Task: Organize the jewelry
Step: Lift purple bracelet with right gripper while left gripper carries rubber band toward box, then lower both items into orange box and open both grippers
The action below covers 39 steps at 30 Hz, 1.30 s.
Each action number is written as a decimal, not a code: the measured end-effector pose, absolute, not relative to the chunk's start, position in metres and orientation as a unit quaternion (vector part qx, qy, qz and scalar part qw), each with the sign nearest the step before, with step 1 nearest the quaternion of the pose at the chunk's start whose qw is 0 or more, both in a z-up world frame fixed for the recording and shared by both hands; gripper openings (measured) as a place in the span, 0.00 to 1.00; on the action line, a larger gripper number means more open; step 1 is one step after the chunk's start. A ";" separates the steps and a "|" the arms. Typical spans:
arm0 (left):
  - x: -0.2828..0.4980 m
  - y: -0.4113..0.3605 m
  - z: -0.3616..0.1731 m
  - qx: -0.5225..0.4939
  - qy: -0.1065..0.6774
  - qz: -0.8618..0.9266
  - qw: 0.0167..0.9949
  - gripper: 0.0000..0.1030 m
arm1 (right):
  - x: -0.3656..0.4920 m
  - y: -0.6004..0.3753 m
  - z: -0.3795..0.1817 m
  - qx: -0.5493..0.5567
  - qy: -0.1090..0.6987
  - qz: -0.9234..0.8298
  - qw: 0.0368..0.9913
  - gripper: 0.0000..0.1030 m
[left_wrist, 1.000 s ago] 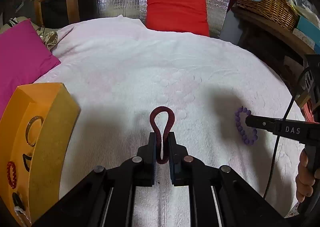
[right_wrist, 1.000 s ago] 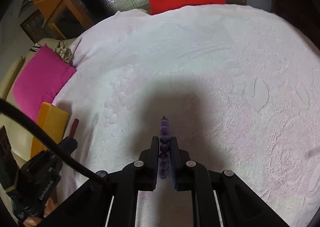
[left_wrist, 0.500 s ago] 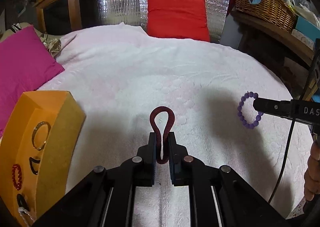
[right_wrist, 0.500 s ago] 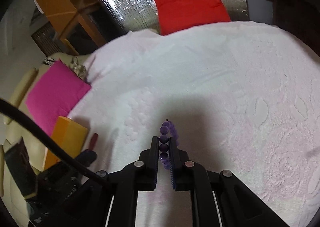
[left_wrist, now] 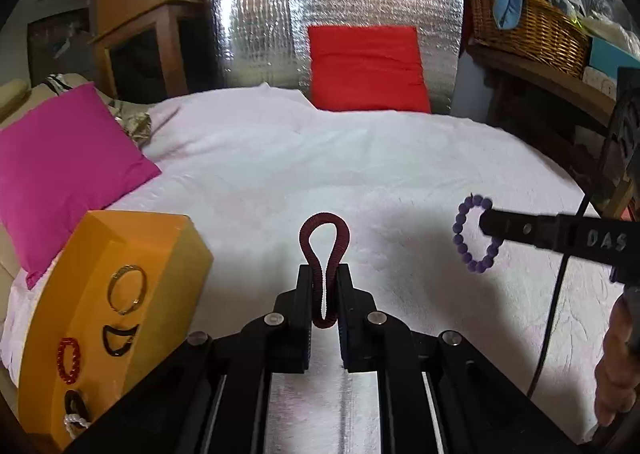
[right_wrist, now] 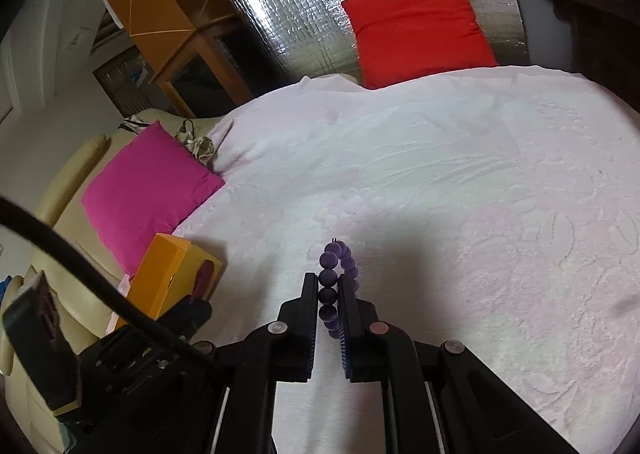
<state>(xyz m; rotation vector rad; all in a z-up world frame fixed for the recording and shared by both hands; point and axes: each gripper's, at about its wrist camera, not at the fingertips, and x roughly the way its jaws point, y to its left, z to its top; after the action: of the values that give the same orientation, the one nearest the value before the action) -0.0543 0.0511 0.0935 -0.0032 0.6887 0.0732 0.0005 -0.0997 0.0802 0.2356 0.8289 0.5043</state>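
- Jewelry, item one: dark red coiled bracelet (left_wrist: 324,254), pinched into a narrow loop, clamped between the left tongs (left_wrist: 324,290) above the bed (left_wrist: 360,157).
- Item two: purple bead bracelet (right_wrist: 336,278), clamped edge-on between the right tongs (right_wrist: 329,294), held clear of the bedcover; seen as a full ring from the left wrist view.
- Orange jewelry box (left_wrist: 100,314): stands at the bed's left edge, just left of the left tongs; its face carries a gold ring (left_wrist: 127,289), a black piece (left_wrist: 119,340), a red bead ring (left_wrist: 69,358) and a pearl strand (left_wrist: 76,422).
- Surroundings: pink cushion (left_wrist: 60,165) behind the box; red cushion (left_wrist: 366,67) against silver foil panel (left_wrist: 280,21); wicker basket (left_wrist: 532,33) on a shelf, right.
- Black cable (left_wrist: 556,318) hangs beside the right tongs.
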 end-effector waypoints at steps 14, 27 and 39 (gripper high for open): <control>-0.071 0.073 0.106 -0.003 0.315 0.069 0.947 0.12 | -0.006 -0.066 0.080 0.109 0.392 0.262 0.875 0.10; -0.088 0.103 0.111 -0.016 0.302 0.103 0.947 0.12 | -0.018 -0.025 0.098 0.130 0.360 0.305 0.872 0.11; -0.104 0.137 0.111 -0.027 0.296 0.135 0.945 0.12 | -0.032 0.013 0.101 0.133 0.343 0.347 0.863 0.11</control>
<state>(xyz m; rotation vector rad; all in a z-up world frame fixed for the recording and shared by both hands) -0.1036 0.1372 0.1111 -0.0540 0.6030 0.2741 -0.0320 0.0132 0.1005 0.2786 0.7188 0.7271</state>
